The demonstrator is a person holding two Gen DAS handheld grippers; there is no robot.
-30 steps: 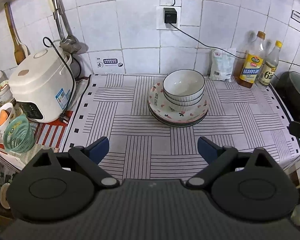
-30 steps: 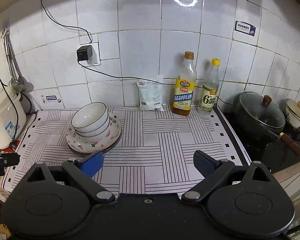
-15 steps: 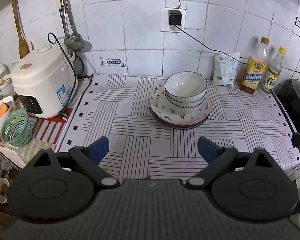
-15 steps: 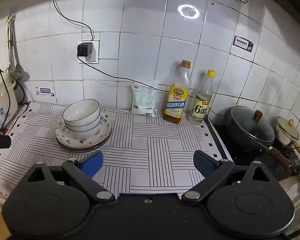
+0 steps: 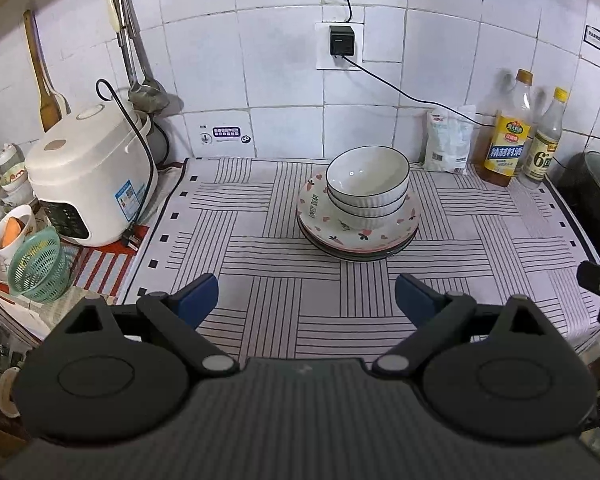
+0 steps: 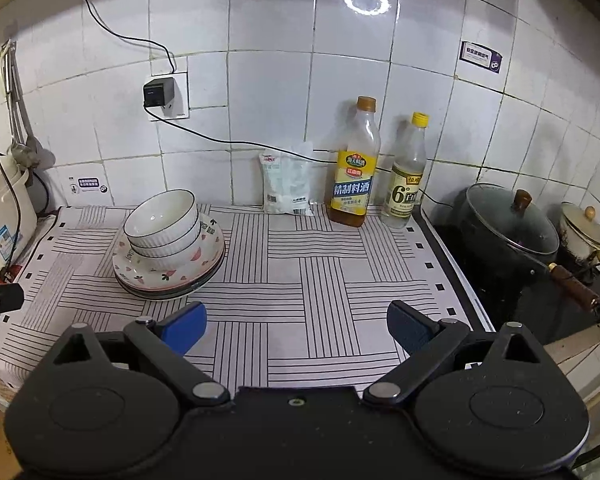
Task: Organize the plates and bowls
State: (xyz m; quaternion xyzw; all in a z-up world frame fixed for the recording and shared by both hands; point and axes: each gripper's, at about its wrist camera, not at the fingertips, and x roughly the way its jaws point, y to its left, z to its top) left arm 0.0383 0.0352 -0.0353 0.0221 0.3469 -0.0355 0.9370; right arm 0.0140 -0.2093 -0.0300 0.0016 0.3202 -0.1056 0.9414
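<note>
Both tools level, agape, empty.

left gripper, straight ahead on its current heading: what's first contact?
Most likely the stack of bowls on the plates, sitting dead ahead of the open left gripper; only striped mat lies between. Depth is uncertain through the fisheye.

Matte black on both: left gripper and right gripper, each with a ribbed flat centre panel flanked by two round housings bearing raised oval discs. Angled black link arms pinned by silver-grey round rivets, triangular cut-outs above the discs. Blue pads at the tips; one small screw on the right unit's centre edge.
</note>
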